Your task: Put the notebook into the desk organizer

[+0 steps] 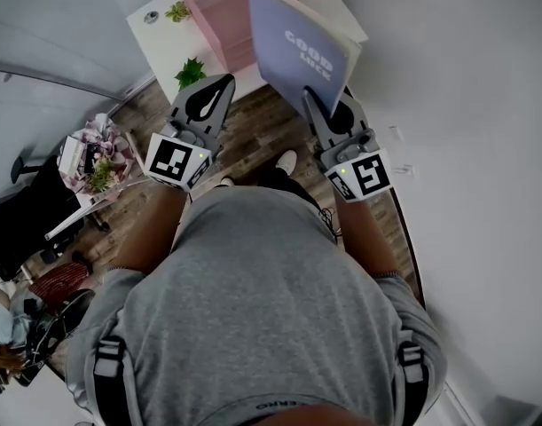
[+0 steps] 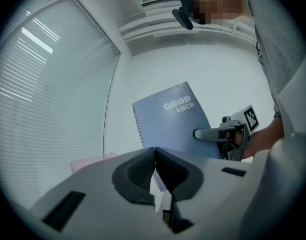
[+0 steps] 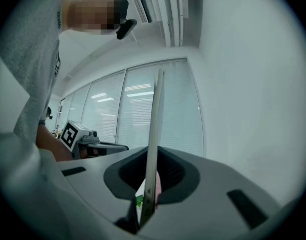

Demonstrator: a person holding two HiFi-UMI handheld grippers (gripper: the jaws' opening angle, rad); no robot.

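While the right tool (image 1: 328,114) clamps the notebook (image 1: 297,47) aloft just short of the pink desk organizer (image 1: 213,11), left tool (image 1: 208,96) closed and empty, align its edge with the opening before lowering.

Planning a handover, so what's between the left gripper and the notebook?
Nothing: the left gripper view shows only air from the left gripper to the notebook, which the right gripper holds.

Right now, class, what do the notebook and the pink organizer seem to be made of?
Notebook: likely a card cover over paper, matte blue-grey, with printed white letters and a wire spiral along one edge. Organizer: probably plastic, translucent pink; its walls let light through.
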